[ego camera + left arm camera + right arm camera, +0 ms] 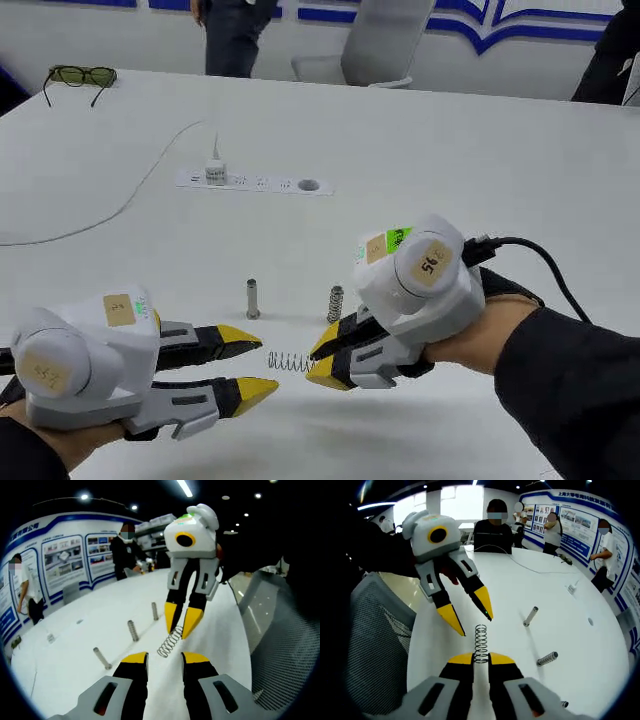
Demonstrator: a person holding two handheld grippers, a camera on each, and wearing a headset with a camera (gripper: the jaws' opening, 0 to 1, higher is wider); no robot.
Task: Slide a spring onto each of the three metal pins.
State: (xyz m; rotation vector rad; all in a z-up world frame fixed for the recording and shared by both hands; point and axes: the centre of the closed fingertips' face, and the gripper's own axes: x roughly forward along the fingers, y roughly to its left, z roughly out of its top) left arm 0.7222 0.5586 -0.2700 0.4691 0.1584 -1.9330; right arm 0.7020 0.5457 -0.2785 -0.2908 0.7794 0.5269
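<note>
My right gripper [318, 362] [481, 660] is shut on one end of a loose spring [290, 361] [480, 642] [169, 642], which sticks out level just above the white table [450, 150]. Facing it, my left gripper [268, 365] [165, 659] is open, its yellow tips a little short of the spring's free end. Beyond them stand a bare metal pin [253, 298] [102, 657] [530, 616] and a pin wearing a spring [335, 303] [132, 630] [547, 658]. Another bare pin [155, 611] stands further along the row.
A white power strip [250, 182] with a plugged cable lies mid-table behind the pins. Dark glasses [80, 75] rest at the far left corner. A grey chair [375, 45] and a standing person [232, 35] are at the far edge.
</note>
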